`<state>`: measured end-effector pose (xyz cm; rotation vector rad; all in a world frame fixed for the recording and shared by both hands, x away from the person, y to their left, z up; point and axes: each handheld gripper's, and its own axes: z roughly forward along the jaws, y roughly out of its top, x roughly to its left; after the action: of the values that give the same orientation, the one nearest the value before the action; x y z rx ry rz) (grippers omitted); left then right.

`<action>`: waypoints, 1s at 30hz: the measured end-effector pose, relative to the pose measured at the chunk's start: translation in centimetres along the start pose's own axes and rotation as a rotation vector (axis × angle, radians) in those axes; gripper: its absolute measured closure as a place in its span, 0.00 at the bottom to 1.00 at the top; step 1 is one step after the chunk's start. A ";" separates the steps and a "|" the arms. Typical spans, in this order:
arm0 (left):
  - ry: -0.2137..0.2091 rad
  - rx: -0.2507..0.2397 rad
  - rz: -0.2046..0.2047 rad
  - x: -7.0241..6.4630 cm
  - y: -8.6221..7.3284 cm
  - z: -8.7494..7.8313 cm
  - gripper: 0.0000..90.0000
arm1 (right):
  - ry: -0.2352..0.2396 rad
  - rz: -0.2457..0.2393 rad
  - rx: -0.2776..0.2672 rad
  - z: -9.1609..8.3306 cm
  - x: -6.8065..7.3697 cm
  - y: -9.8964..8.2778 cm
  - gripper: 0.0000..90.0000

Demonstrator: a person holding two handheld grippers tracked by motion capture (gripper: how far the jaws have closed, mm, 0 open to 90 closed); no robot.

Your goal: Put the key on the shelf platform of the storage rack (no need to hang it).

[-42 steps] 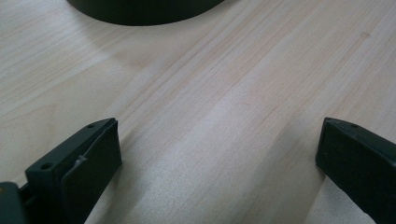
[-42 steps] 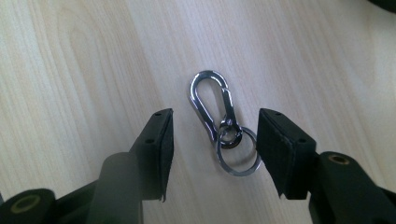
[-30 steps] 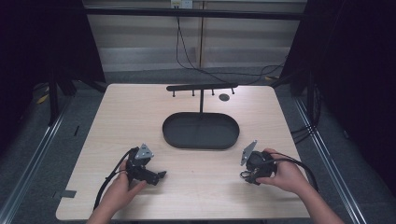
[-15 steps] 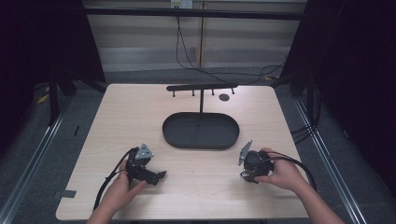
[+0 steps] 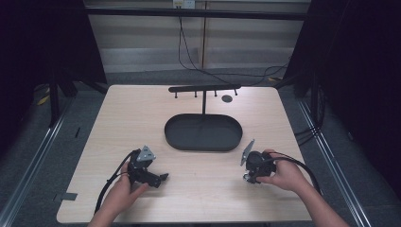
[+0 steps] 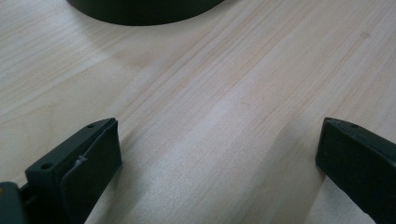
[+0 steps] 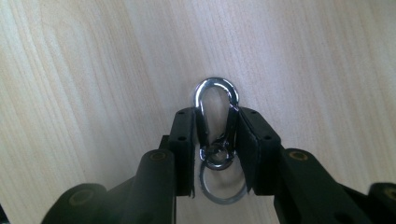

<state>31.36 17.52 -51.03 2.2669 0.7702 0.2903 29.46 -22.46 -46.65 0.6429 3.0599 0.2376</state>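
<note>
Right tool point(image 7: 217, 140): clamped on the carabiner clip, jaws just now drawn closer, pads pressed against both long sides of the clip; held in the right hand point(image 5: 283, 172) near the front right of the table point(image 5: 142, 113), pointed down at the wood.
Carabiner clip point(image 7: 215, 100): shiny metal, flat on the table, rounded end poking out beyond the jaw tips, narrow end between the pads.
Key ring point(image 7: 223, 186): thin metal loop, hooked to the clip by a small swivel link, lying on the table under the right tool, nearer its body than the clip.
Left tool point(image 6: 217, 154): spread wide, nothing but bare wood between the jaws; held low over the front left of the table in the left hand point(image 5: 124, 187), cable trailing toward the table edge.
Tray point(image 5: 203, 133): dark oval, mid-table, beyond both tools, well apart from the clip.
Rack point(image 5: 204, 89): thin upright post rising from the tray's far side, dark crossbar with short pegs on top.
Disc point(image 5: 227, 98): small, dark, round, on the wood near the far edge, just right of the post.
</note>
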 end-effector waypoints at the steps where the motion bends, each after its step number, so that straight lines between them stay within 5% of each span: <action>1: 0.000 0.000 0.000 0.0 0.0 0.0 0.00 | 0.005 0.008 0.002 0.0 -0.1 0.0 0.77; 12: 0.000 0.000 0.000 0.0 0.0 0.0 0.00 | 0.004 0.041 -0.007 -0.1 -0.3 0.0 0.78; 14: 0.000 0.000 0.000 0.0 0.0 0.0 0.00 | 0.011 0.046 -0.017 -0.2 -0.4 -0.1 0.81; 15: 0.000 -0.001 0.000 0.0 0.0 0.0 0.00 | 0.054 0.071 -0.080 -1.3 -0.7 -0.2 0.95; 17: 0.000 0.000 0.000 0.0 0.0 0.0 0.00 | 0.038 0.092 -0.092 -1.8 -0.9 -0.4 0.95; 20: 0.000 -0.002 0.001 0.0 0.0 0.0 0.00 | 0.010 0.065 -0.012 -1.0 -0.9 -0.4 0.94; 30: -0.001 -0.002 0.001 0.0 0.0 0.0 0.00 | 0.011 0.082 -0.019 -1.0 -0.9 -0.3 0.95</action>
<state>31.37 17.51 -51.04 2.2654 0.7688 0.2906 30.07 -23.26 -45.73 0.7700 3.0407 0.2713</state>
